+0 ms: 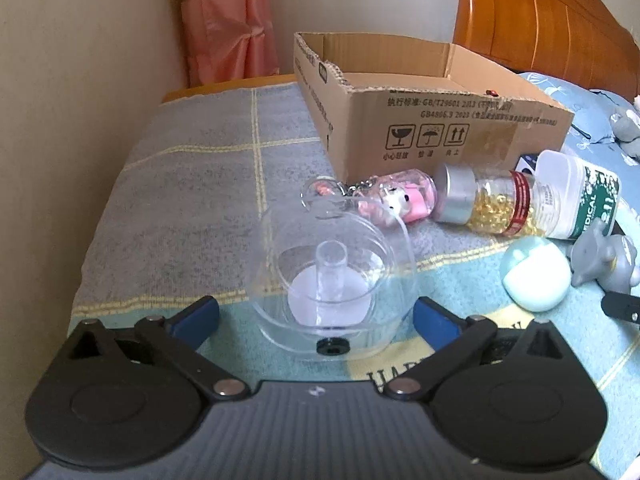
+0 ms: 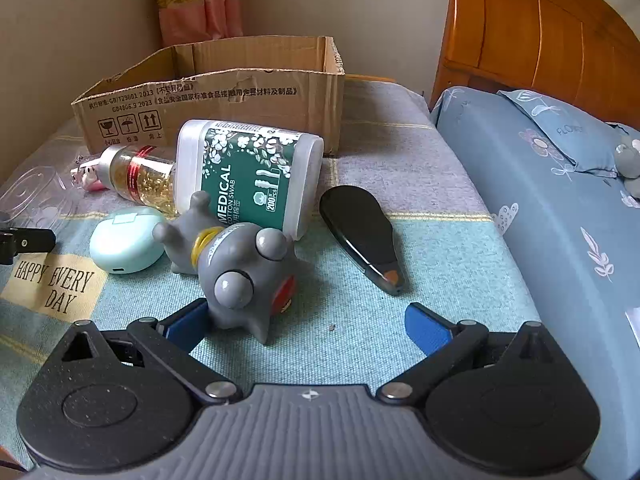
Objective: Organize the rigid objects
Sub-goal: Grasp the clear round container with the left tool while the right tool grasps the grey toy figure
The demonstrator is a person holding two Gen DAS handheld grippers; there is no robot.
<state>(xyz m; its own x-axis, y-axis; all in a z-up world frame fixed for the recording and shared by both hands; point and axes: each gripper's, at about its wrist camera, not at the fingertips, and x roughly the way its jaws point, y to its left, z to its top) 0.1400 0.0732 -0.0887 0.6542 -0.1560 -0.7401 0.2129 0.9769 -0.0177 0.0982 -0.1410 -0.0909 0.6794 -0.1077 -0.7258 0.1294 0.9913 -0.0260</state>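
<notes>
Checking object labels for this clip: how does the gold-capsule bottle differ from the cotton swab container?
The capsule bottle is slim and clear, showing gold capsules, with a red band; the swab container is wider, white and opaque under a green label. The bottle has a silver cap; the container's lid is white. Both lie on their sides, touching, before the cardboard box.

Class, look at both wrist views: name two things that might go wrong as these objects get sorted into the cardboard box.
1. The clear plastic container sits between the open left tongs; smooth and rounded, it may slip or crack when squeezed.
2. The right tongs are open with one finger beside the grey toy, which lies against the cotton swab tub; grabbing it could shift the tub.
</notes>
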